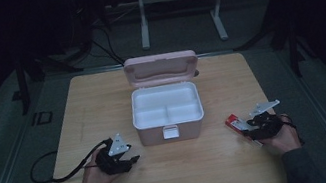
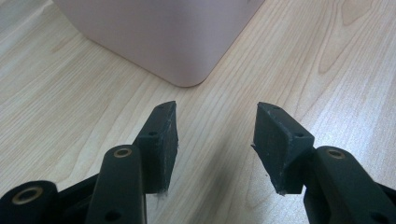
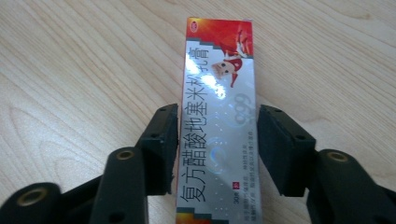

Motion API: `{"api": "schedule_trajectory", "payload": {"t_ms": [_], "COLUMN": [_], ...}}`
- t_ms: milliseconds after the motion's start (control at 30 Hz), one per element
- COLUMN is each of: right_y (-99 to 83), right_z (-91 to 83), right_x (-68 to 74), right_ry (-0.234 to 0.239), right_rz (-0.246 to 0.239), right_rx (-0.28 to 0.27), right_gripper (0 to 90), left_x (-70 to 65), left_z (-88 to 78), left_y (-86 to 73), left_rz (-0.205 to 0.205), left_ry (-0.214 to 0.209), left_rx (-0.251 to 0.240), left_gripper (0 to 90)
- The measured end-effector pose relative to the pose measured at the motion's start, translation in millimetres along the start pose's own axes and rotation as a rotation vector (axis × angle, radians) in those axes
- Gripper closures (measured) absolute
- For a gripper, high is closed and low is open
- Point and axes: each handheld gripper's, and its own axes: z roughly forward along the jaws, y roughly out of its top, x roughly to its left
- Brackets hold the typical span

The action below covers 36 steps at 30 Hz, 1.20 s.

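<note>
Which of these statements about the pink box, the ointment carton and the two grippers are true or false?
1. The pink plastic storage box has its lid shut. False: the lid stands open.
2. The red-and-silver ointment carton lies between the right gripper jaws. True.
3. The left gripper holds the carton. False: its jaws are open with bare wooden table between them.
4. The box's white tray looks empty. True.
</note>
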Motion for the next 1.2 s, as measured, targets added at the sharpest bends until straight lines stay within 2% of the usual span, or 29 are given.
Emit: {"api": "schedule_trajectory", "payload": {"t_ms": [67,167,333,367,600,767,867,967,1000,1067,1167,1200], "right_y": [0.8,6.3,16.8,23.6,51.9,77.1,91.8,105.0,108.9,115.9,125.0,127.5], "right_z": [-0.5,-5.9,-14.1,-18.6,-25.6,-29.7,-32.2,-35.1,-35.7,-35.9,-34.1,-33.1], "right_x": [0.9,3.6,8.4,12.2,30.3,44.4,49.8,53.2,53.9,54.5,56.2,56.7], "right_ry": [0.002,-0.004,-0.006,0.0,0.026,0.04,0.053,0.072,0.08,0.098,0.104,0.115], "right_rz": [0.002,-0.001,-0.025,-0.043,-0.102,-0.137,-0.14,-0.129,-0.124,-0.106,-0.092,-0.084], "right_rx": [-0.004,-0.039,-0.074,-0.102,-0.17,-0.212,-0.245,-0.285,-0.3,-0.325,-0.337,-0.342], "right_gripper": [45.5,42.6,42.4,42.8,44.5,44.8,43.6,42.9,42.6,41.9,41.0,40.8], "left_x": [0.6,1.6,2.4,3.7,6.9,12.7,18.7,26.3,26.3,32.7,37.1,39.5], "left_z": [-0.4,-1.3,-2.3,-2.8,-3.0,-13.2,-25.1,-39.2,-39.2,-50.5,-56.0,-56.8], "left_y": [0.1,0.2,0.3,0.0,2.1,12.9,22.6,32.9,32.9,45.3,59.3,63.6], "left_rz": [-0.001,-0.001,-0.004,-0.006,-0.016,-0.02,-0.03,-0.063,-0.063,-0.087,-0.108,-0.121], "left_ry": [0.003,0.009,0.013,0.021,0.028,0.05,0.05,0.063,0.063,0.075,0.075,0.062], "left_rx": [-0.004,-0.008,-0.011,-0.015,-0.023,-0.036,-0.072,-0.122,-0.122,-0.17,-0.201,-0.213], "left_gripper": [49.1,49.1,49.0,48.9,48.4,48.3,48.3,48.1,47.7,47.1,45.0,44.2]}}
